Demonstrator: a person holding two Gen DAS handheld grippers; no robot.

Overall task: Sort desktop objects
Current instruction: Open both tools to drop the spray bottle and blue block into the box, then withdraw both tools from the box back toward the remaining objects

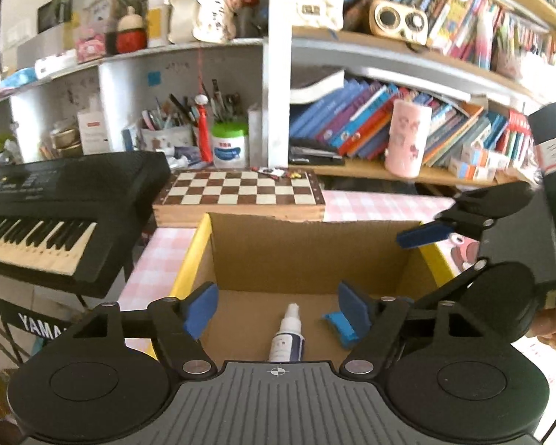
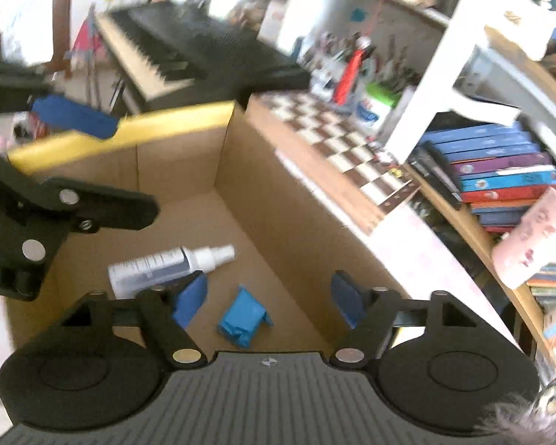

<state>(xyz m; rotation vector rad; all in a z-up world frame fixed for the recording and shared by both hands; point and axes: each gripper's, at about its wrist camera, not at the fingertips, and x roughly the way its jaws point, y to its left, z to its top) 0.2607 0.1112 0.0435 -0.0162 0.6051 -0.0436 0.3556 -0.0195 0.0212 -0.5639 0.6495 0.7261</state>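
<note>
Left wrist view looks down into an open brown cardboard box with yellow-edged flaps [image 1: 241, 256], which stands on a counter under a pink-and-white checked cloth [image 1: 370, 205]. Behind the box lies a brown-and-cream wooden chessboard [image 1: 241, 193], and to the left a black electronic keyboard with white keys [image 1: 55, 200]. Beyond these stand white and wooden shelves crowded with books [image 1: 389, 126]; their titles are too small to read.

On the box floor lies a white spray bottle with a dark blue label [image 1: 287, 333], nozzle pointing away, directly below and between the fingers of the left gripper [image 1: 278, 307]. Its lower end is cut off by the gripper body. The jaws stand spread, nothing between the pads. Just right of the bottle lies a small crumpled blue packet [image 1: 339, 324], partly hidden behind the right-hand blue pad.

In the right wrist view, which is blurred, the right gripper [image 2: 268, 302] is also spread wide and empty above the same box [image 2: 278, 200]. The packet [image 2: 242, 317] lies on the floor below the gap between its fingers, apart from both pads. The bottle [image 2: 166, 267] lies on its side to the left, its base hidden behind the left pad. The left gripper [image 2: 74, 118] reaches in at the left edge, only partly in frame.
</note>
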